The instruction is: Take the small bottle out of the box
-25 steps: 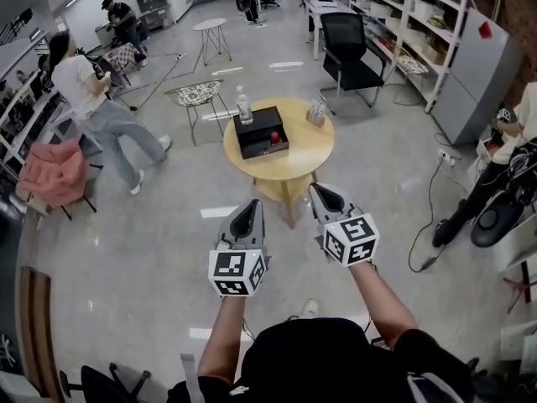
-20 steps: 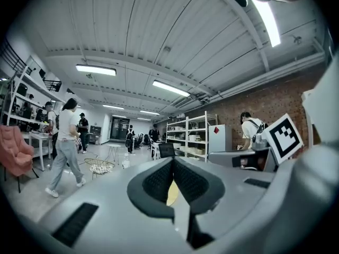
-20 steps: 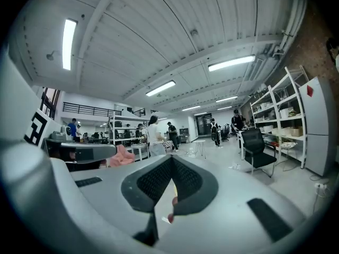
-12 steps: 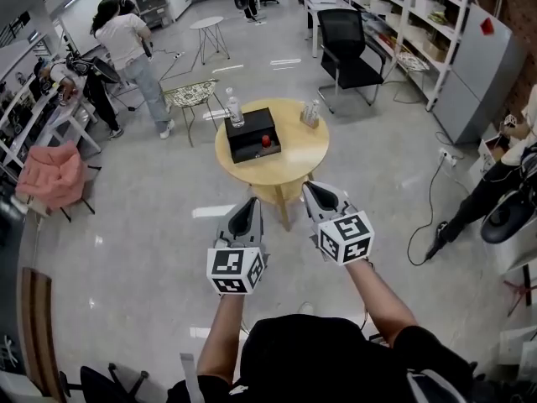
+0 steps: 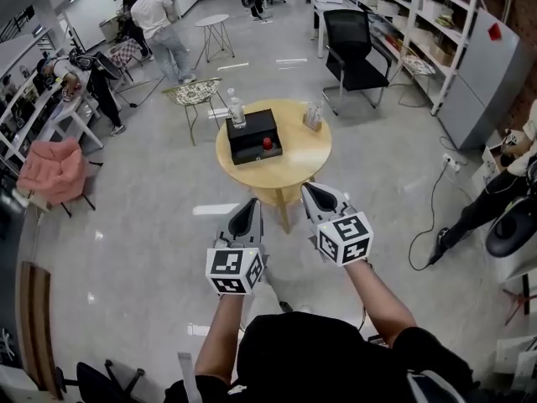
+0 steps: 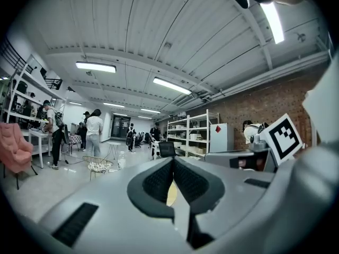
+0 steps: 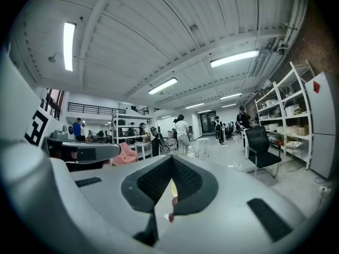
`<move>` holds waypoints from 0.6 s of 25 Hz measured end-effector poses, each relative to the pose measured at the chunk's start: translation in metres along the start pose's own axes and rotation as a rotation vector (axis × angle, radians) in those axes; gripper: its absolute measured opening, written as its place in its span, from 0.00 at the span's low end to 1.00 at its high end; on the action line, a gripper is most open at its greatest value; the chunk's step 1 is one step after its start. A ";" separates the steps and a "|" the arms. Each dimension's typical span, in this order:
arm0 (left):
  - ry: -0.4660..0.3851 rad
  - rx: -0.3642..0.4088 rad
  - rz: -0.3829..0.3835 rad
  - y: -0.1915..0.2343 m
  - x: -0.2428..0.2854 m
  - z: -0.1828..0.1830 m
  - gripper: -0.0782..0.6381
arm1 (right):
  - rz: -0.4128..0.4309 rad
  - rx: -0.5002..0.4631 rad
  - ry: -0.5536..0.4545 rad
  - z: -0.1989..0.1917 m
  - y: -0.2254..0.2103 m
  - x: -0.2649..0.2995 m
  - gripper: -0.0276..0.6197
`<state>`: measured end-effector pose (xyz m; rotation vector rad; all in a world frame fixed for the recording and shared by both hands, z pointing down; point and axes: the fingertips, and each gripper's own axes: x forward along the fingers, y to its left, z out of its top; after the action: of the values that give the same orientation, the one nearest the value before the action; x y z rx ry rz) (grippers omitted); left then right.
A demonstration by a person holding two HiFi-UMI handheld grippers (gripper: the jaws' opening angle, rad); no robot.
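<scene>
The box (image 5: pixel 254 133) is black and lies near the middle of the round wooden bench (image 5: pixel 294 164). A small red thing (image 5: pixel 267 143) shows at the box's near right part. It is too small to tell whether it is the small bottle, or whether it lies in the box or on it. A clear bottle (image 5: pixel 237 113) stands upright on the bench at the box's far left corner, just beside it. A clear glass thing (image 5: pixel 314 115) stands toward the bench's far right edge, apart from the box.

The 2 grippers are held side by side, short of the bench's near edge and well apart from the box. The left gripper (image 5: pixel 249 206) points toward the bench. Its fingers (image 6: pixel 158 181) are clenched tip to tip with nothing between them, and only a sliver of the yellow bench shows through the seam. The right gripper (image 5: pixel 311 191) points the same way, and its fingers (image 7: pixel 186 178) are likewise clenched and empty.

A black chair (image 5: pixel 352 49) stands beyond the bench to the right, before white shelves (image 5: pixel 403 11). A wire stool (image 5: pixel 195 95) stands beyond the bench to the left, and a pink chair (image 5: pixel 54 170) is at the far left. 2 people (image 5: pixel 159 15) stand far off at the upper left.
</scene>
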<state>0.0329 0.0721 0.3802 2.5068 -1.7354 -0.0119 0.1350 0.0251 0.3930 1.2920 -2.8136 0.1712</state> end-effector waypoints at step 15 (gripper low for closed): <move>0.008 -0.039 0.007 0.073 0.071 -0.002 0.13 | -0.009 0.004 0.037 -0.005 -0.029 0.093 0.05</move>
<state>-0.0096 -0.0197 0.3913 2.4699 -1.7236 -0.0344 0.0967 -0.0633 0.4079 1.2893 -2.7778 0.1988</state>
